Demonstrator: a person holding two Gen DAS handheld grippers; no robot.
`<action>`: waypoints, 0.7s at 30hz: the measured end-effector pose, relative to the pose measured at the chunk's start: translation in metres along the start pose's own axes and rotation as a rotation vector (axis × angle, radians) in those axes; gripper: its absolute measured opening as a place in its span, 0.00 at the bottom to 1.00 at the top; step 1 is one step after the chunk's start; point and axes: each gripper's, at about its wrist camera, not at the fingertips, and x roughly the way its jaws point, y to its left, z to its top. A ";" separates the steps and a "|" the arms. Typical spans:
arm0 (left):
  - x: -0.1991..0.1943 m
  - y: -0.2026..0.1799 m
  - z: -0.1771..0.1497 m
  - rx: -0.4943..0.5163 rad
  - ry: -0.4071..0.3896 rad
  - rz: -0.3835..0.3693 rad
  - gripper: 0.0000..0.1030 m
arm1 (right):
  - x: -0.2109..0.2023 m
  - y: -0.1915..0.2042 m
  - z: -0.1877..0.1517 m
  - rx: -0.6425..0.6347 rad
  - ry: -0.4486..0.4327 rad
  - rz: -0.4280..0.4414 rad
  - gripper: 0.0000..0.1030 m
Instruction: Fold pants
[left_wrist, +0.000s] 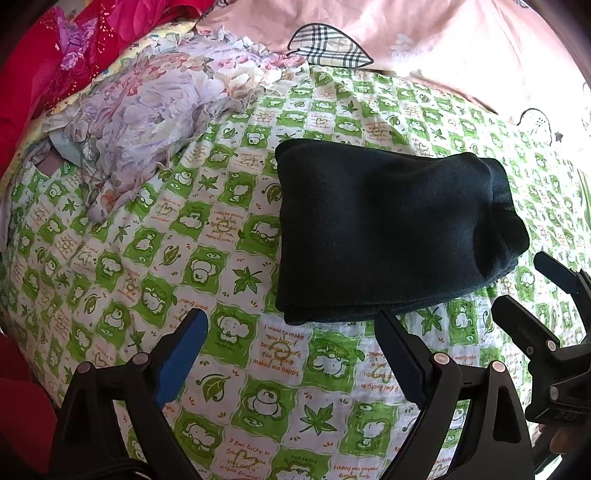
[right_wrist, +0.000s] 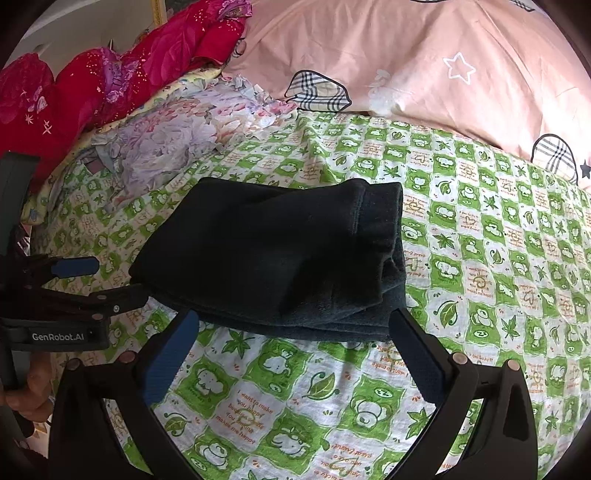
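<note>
The dark green fleece pants (left_wrist: 388, 232) lie folded into a thick rectangular bundle on the green-and-white cartoon-print bedsheet (left_wrist: 221, 369). The left gripper (left_wrist: 291, 332) hovers just short of the bundle's near edge, jaws spread wide, holding nothing. The right gripper (right_wrist: 291, 325) likewise stands wide open and empty at that near edge.

Bright, even daylight, soft shadows, sharp focus centrally, with strong fisheye bending and dark vignetted corners.
</note>
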 end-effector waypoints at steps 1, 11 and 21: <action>0.000 0.000 0.000 0.001 -0.001 -0.002 0.90 | 0.000 -0.001 0.000 0.000 0.001 0.000 1.00; 0.000 -0.002 0.003 0.012 -0.004 -0.004 0.90 | -0.004 -0.001 0.005 0.000 -0.022 0.002 1.00; -0.002 -0.001 0.004 0.007 -0.012 -0.002 0.90 | -0.005 -0.001 0.006 -0.001 -0.026 0.005 1.00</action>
